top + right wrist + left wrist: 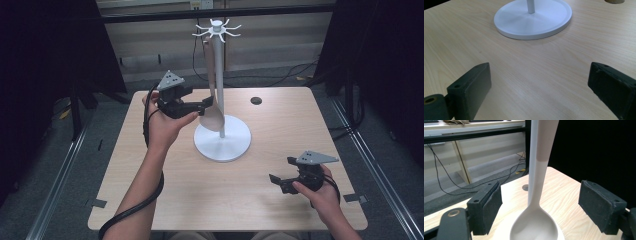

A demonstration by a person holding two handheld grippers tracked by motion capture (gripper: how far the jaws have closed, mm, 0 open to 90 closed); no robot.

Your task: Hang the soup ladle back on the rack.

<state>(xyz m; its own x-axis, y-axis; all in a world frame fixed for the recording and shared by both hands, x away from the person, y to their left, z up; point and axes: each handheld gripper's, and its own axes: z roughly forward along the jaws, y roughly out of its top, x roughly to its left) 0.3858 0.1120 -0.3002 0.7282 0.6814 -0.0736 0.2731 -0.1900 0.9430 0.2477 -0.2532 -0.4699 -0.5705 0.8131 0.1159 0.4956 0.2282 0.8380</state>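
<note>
One white stand (221, 135) occupies the centre of the frame on the table (165, 200); one beige spoon (213, 112) hangs from its hooked top, bowl down beside the pole. Two grippers are present. The left gripper (205, 106), left of centre, has its jaws spread wide on either side of the spoon bowl, not touching it. The right gripper (280, 177), lower right, has its jaws wide apart and empty above bare tabletop.

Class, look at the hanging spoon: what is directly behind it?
Behind the spoon rises the white pole of the stand, with the wooden table beyond. The spoon's bowl covers where the pole meets its base.
</note>
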